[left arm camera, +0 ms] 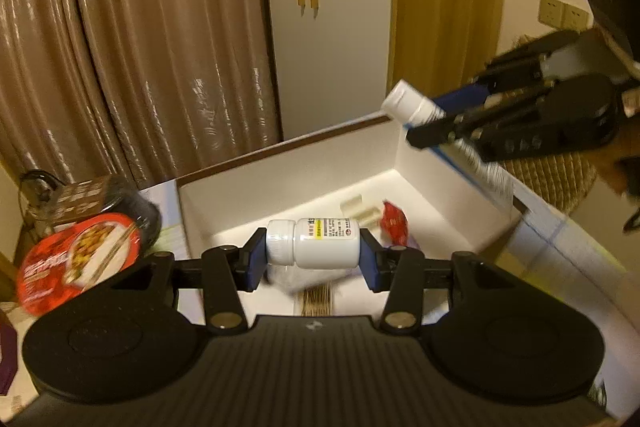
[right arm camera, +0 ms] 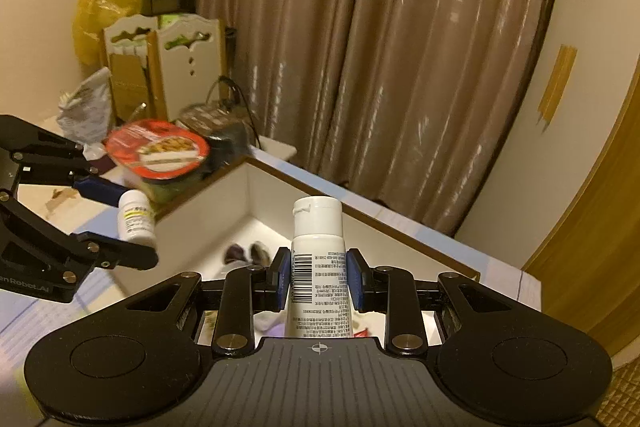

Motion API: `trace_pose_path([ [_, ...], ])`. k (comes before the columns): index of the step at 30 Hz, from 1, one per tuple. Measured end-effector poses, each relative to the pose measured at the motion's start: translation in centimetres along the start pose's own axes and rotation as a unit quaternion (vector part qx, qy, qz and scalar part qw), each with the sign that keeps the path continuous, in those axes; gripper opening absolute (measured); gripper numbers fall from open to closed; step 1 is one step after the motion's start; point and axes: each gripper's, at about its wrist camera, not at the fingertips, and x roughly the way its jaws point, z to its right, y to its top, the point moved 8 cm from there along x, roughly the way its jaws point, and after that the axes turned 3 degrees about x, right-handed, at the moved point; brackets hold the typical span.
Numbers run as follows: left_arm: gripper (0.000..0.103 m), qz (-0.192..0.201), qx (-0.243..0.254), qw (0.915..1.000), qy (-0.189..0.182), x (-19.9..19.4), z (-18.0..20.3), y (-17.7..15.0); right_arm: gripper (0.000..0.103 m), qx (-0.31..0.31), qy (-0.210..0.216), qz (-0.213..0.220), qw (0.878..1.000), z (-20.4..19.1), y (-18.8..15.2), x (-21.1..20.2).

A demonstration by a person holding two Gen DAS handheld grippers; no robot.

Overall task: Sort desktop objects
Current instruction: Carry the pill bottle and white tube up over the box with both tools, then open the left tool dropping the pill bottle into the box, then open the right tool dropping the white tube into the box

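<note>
Brown curtains (right arm camera: 360, 47) hang behind a cluttered desk on which an open white box (left arm camera: 288, 183) sits. Over that box the left gripper (left arm camera: 312, 247) is clamped on a white pill bottle (left arm camera: 314, 242), held sideways with its ribbed cap against the left pad and its base against the right one. Beneath the bottle, on the box floor, lie a red packet (left arm camera: 394, 221) toward the far right corner, two small pale pieces (left arm camera: 360, 211) beside it, and some blurred items that cannot be made out. The right gripper (right arm camera: 318, 279) is closed on a white tube (right arm camera: 318, 267), cap pointing away from the camera, barcode side showing, above the box's near edge. Just outside the box's far left corner stands an instant noodle bowl (left arm camera: 80, 259) with a red lid.
</note>
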Motion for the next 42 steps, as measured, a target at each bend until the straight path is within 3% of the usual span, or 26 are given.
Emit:
trace_pose_path([
  [8,0.042,-0.042,0.016,0.9990,0.008,7.7,-1.0,0.0,0.028,0.013,0.004,-0.068,0.998,3.2,-2.6,8.0],
  [16,0.043,-0.062,0.051,0.9967,0.015,11.8,-1.6,-0.6,0.028,0.028,0.014,-0.092,0.995,4.1,-4.3,10.7],
  [17,0.057,-0.060,0.054,0.9966,0.016,12.0,-1.6,-0.5,0.028,0.029,0.015,-0.093,0.995,4.2,-4.4,10.7],
  [19,0.074,-0.056,0.055,0.9967,0.017,12.2,-1.7,-0.4,0.028,0.030,0.016,-0.095,0.995,4.2,-4.6,10.9],
  [42,0.074,-0.056,0.032,0.9977,0.019,10.7,-2.2,-1.1,0.029,0.011,0.013,-0.097,0.995,3.0,-4.5,11.9],
])
